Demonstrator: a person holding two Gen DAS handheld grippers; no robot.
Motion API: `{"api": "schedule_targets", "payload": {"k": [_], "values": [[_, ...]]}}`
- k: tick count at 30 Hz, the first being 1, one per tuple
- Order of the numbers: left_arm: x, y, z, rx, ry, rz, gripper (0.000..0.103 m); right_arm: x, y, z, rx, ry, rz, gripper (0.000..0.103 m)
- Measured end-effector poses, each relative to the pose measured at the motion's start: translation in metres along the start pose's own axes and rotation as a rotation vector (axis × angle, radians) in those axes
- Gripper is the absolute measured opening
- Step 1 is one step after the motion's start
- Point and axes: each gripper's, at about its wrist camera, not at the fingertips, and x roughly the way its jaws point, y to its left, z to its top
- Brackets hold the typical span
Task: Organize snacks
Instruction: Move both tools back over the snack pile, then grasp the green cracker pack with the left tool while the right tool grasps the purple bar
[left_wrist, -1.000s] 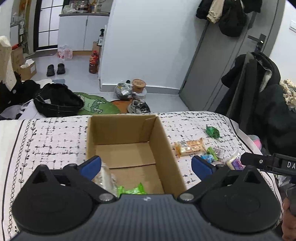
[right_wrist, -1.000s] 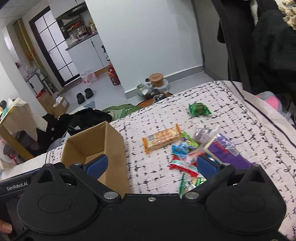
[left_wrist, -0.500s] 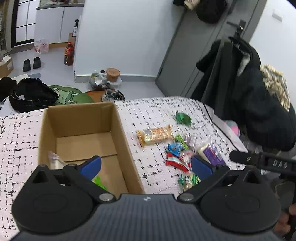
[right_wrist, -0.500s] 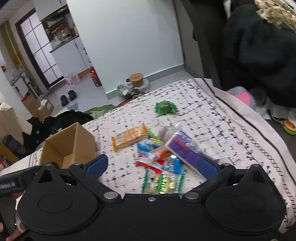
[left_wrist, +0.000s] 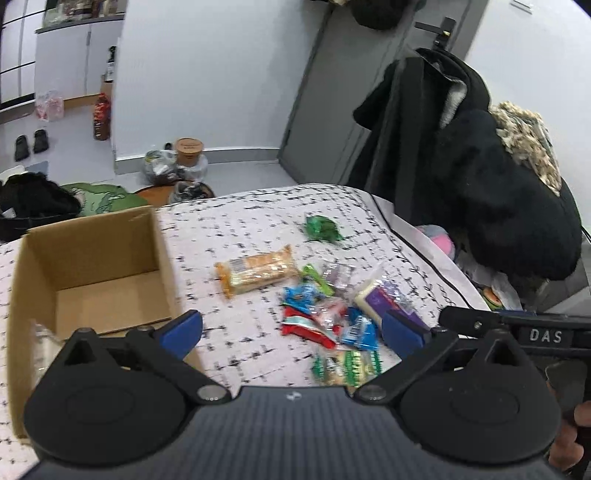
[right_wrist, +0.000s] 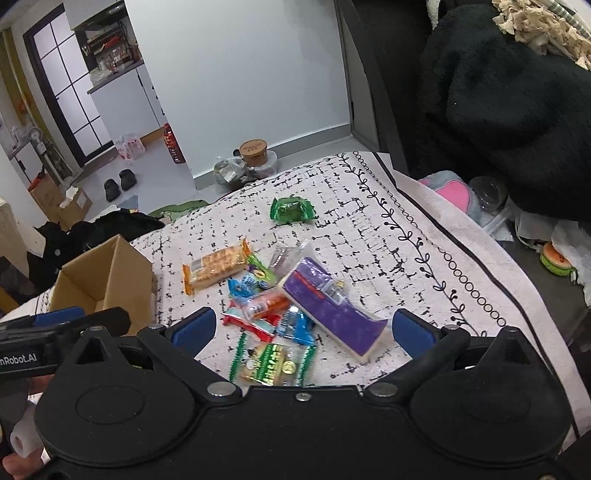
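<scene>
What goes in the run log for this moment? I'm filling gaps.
left gripper: open, empty | right gripper: open, over snack pile | cardboard box: left of pile

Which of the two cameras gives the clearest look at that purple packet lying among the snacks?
The right wrist view. There the purple packet lies sharp and nearly whole, close between the open right gripper fingers. In the left wrist view the packet is blurred, and the left gripper's blue fingertip covers its near end.
</scene>
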Motion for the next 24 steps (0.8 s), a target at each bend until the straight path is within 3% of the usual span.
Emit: {"api": "schedule_targets", "payload": {"k": [5,13,24], "values": [[0.017,-0.015,-0.003,0.039,0.021,-0.042,0.102,0.007,-0.01,0.004,-0.02,0.001,-0.013,0.102],[0.048,-0.032,-0.015,0.093,0.077,-0.075,0.102,0.026,-0.019,0.01,-0.076,0.037,-0.02,0.09],[0.108,-0.045,-0.032,0.108,0.172,-0.065,0.102,0.059,-0.035,0.015,-0.124,0.135,-0.015,0.082]]}}
